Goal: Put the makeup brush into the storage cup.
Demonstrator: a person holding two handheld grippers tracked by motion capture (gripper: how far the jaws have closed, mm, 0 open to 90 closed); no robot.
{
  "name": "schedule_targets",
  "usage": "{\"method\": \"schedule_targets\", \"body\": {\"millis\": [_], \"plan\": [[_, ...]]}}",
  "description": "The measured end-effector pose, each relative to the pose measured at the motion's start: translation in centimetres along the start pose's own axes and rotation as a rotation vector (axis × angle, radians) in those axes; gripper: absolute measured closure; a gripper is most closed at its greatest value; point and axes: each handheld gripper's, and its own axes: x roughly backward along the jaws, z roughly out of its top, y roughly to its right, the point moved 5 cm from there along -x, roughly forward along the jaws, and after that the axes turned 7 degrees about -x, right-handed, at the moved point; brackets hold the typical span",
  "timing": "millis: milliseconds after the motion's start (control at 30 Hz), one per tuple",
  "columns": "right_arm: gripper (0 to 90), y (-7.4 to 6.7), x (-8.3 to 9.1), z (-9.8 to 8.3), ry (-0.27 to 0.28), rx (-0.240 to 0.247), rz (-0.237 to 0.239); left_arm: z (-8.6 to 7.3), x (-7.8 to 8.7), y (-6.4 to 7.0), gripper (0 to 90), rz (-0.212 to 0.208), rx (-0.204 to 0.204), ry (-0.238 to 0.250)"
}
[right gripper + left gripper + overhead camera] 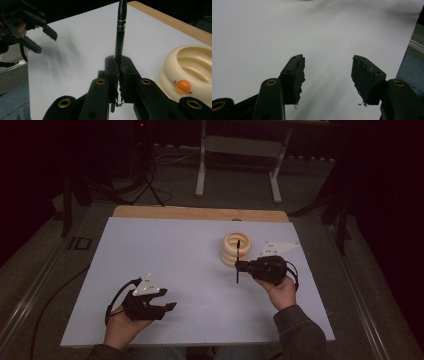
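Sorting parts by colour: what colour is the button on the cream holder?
Orange button; right gripper view shows it best.

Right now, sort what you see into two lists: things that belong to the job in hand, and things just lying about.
In the job:
- black pen, clamped in the right gripper
- cream ringed holder beside it
- left gripper, open with nothing in it

Lying about:
- white table
- metal stand on the floor behind
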Motion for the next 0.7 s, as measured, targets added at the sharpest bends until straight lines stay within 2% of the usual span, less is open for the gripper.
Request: {"method": "schedule_targets", "body": {"millis": [700], "plan": [[85.5,2.2,0.3,3.0,0.024,-0.028,-0.043,0.0,0.3,-0.3,41.9,0.012,0.000,0.005]]}}
